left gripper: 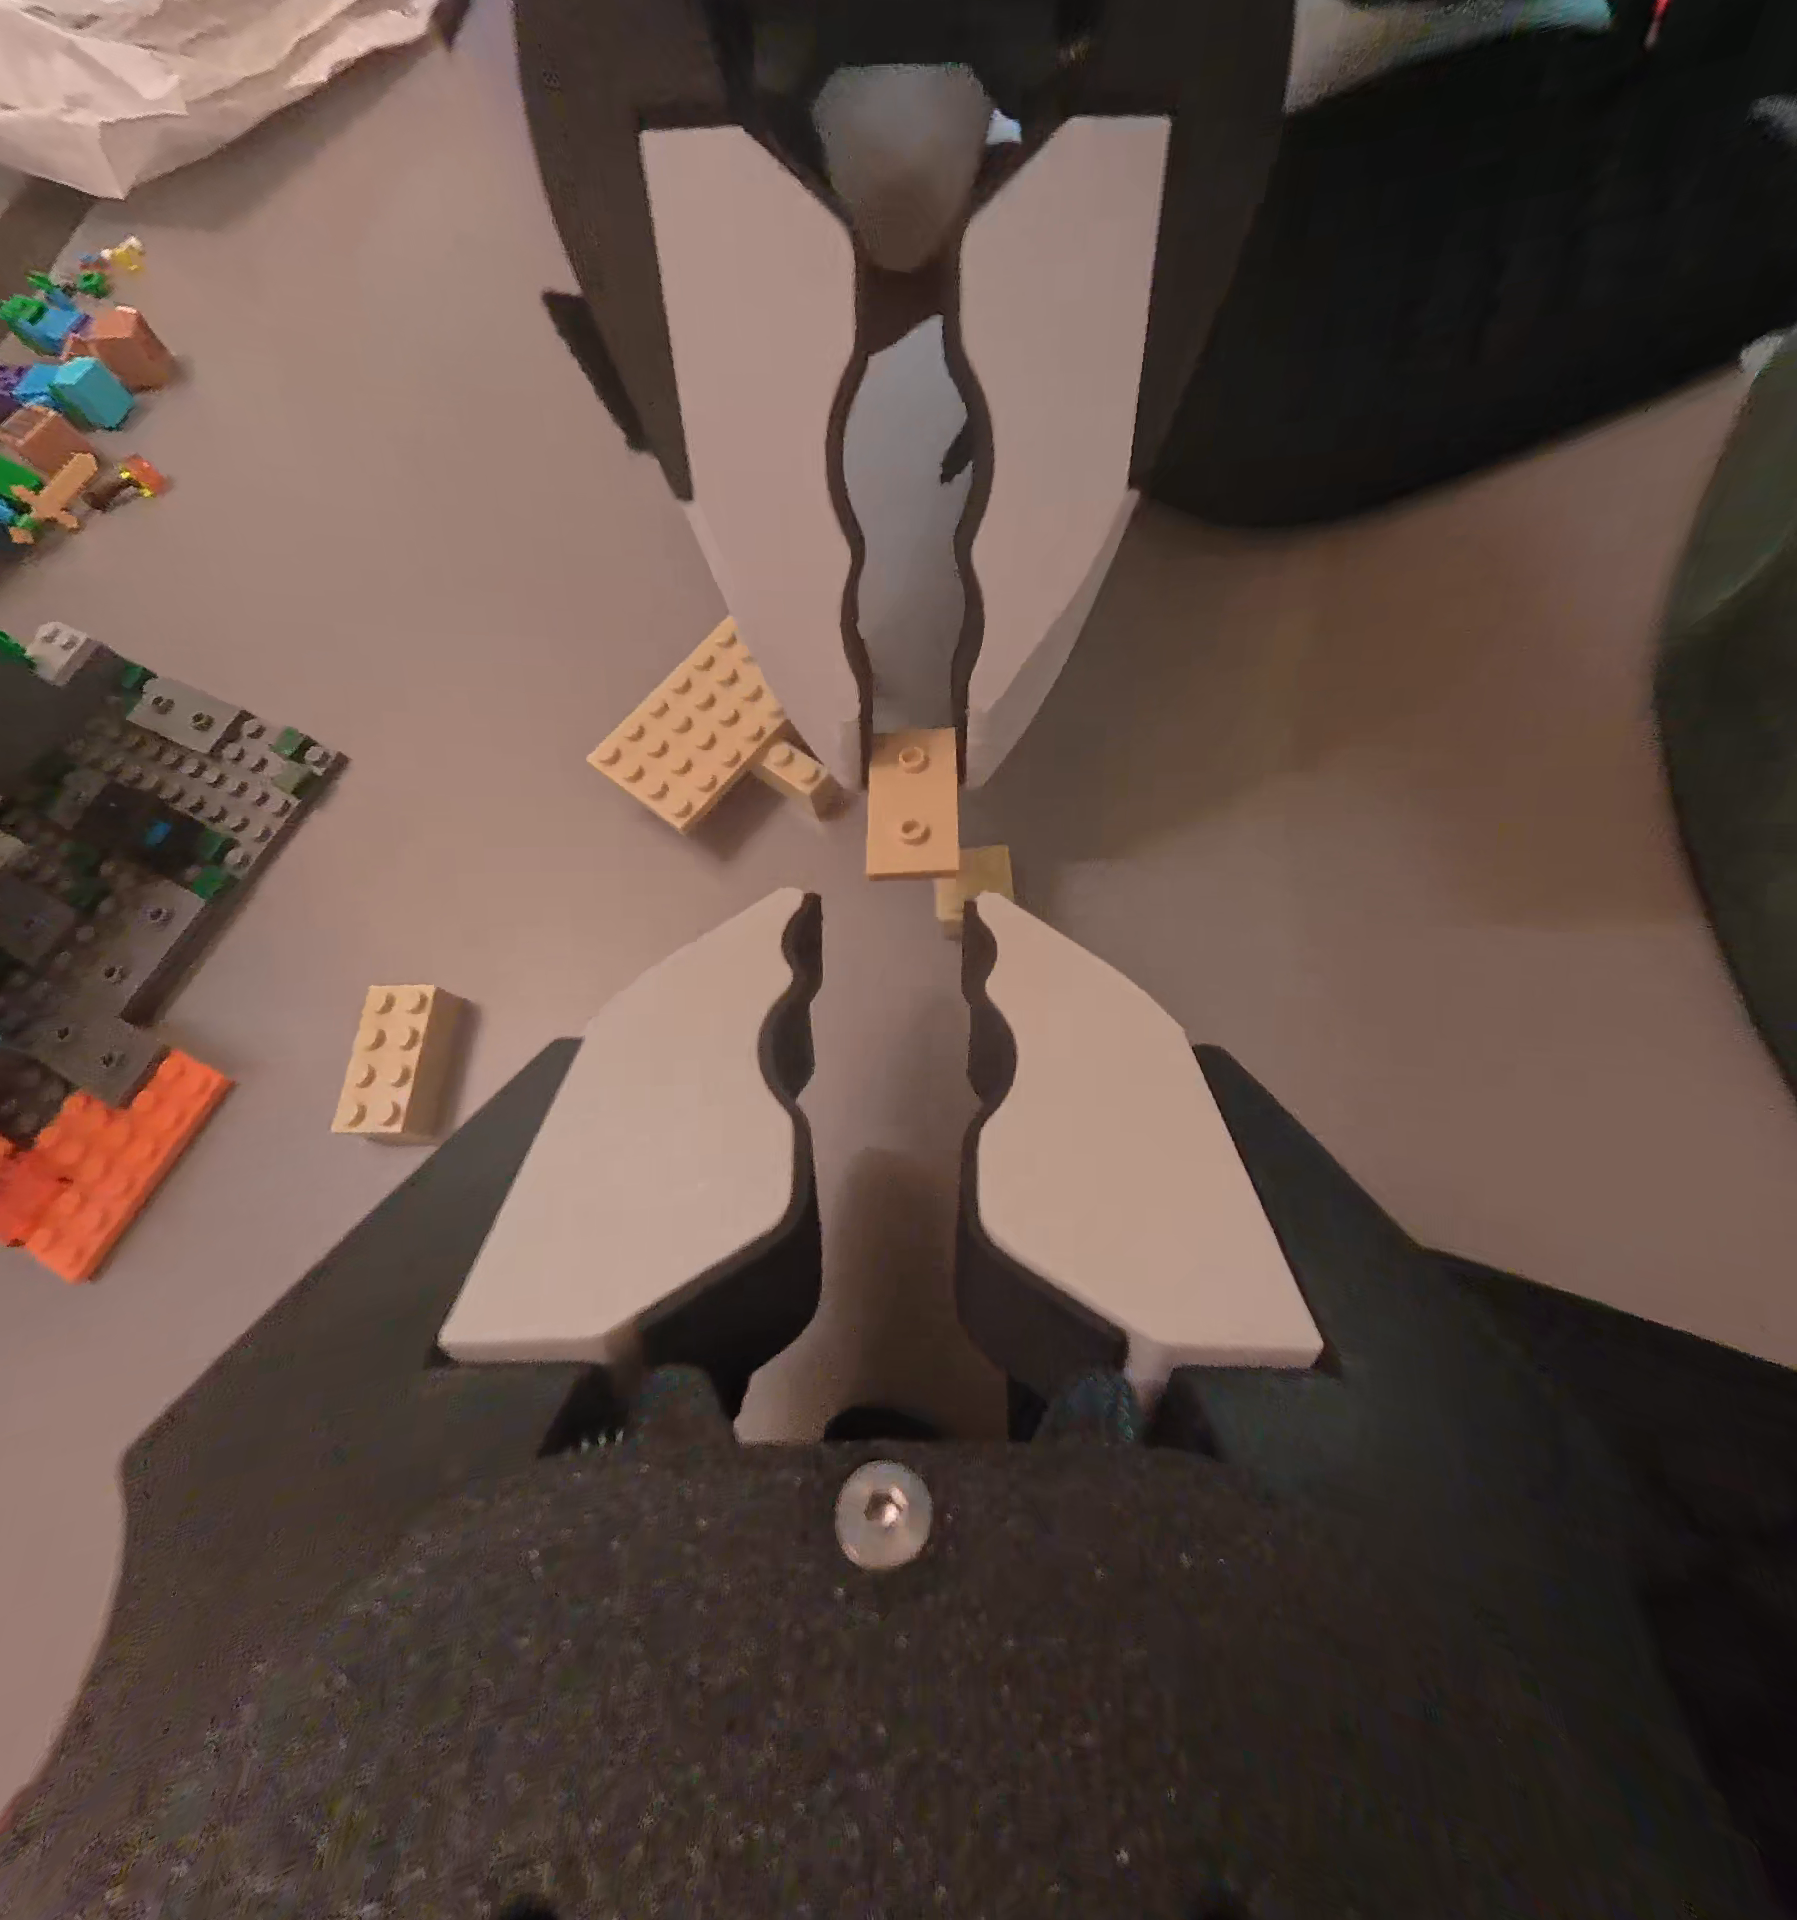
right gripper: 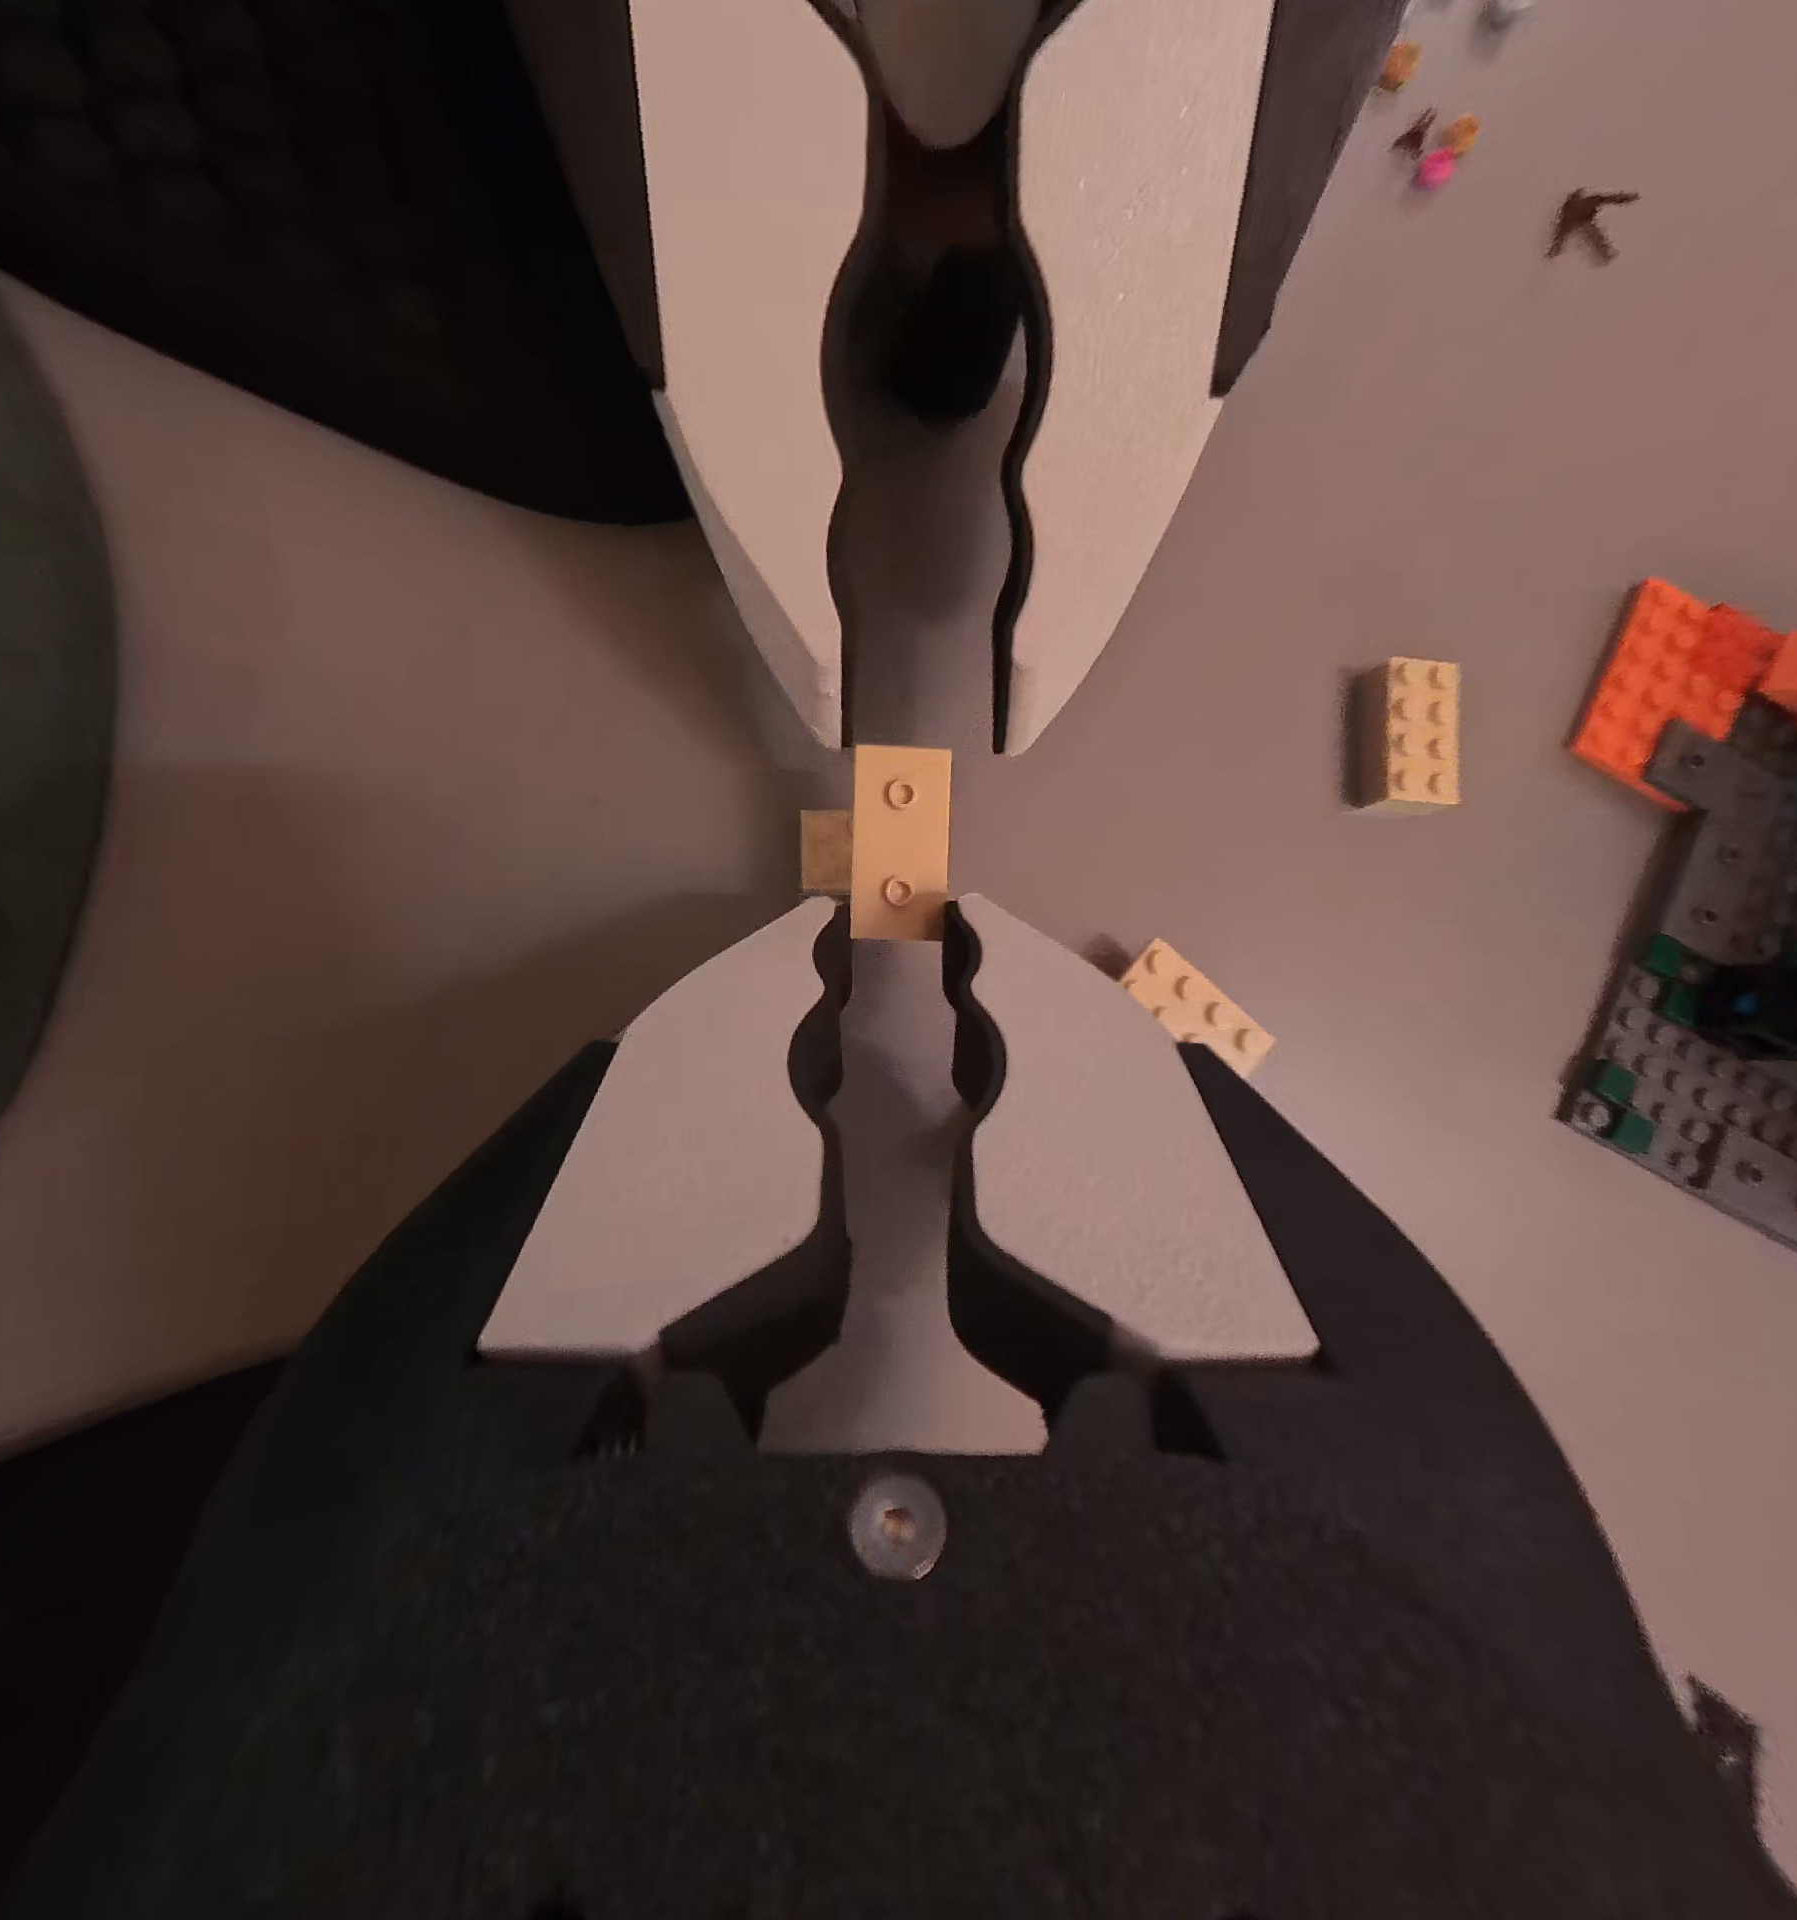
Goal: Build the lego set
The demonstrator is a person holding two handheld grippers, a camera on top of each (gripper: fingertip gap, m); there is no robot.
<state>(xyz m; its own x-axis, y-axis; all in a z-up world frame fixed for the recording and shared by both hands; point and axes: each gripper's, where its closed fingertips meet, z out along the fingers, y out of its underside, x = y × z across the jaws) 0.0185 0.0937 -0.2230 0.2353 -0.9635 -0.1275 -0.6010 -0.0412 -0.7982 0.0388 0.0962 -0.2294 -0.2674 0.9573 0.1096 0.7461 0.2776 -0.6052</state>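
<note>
The two grippers faced each other tip to tip over the grey table [left gripper: 1289, 727]. In the left wrist view, the left gripper [left gripper: 892, 909] had its fingers parted with a clear gap and nothing between them. Just past its right fingertip lay a small tan tile [left gripper: 977, 878], partly hidden under the tan two-stud plate [left gripper: 912, 802]. That plate was pinched at its far end between the fingers of the right gripper [left gripper: 912, 743], which reached in from the opposite side.

The right wrist view showed the same meeting from the other side: the right gripper [right gripper: 896, 914] had its fingers closed on the near end of the plate [right gripper: 901, 857], and the plate's far end sat just short of the left gripper's [right gripper: 920, 743] open tips. The small tile [right gripper: 826, 864] peeked out from under the plate's left edge.

To the left of the left gripper's fingers, a tan 2x4 brick [left gripper: 398, 1062] lay flat on the table. Farther out, just beside the right gripper's finger, sat a tan studded plate [left gripper: 688, 727] with a small tan brick [left gripper: 800, 777] touching its corner. Well off to the left stood the grey and green lego build [left gripper: 115, 831] with its orange plates [left gripper: 94, 1174] at the near corner. Beyond it was a scatter of coloured loose pieces [left gripper: 42, 416], and at the far corner some crumpled white paper [left gripper: 146, 73].
</note>
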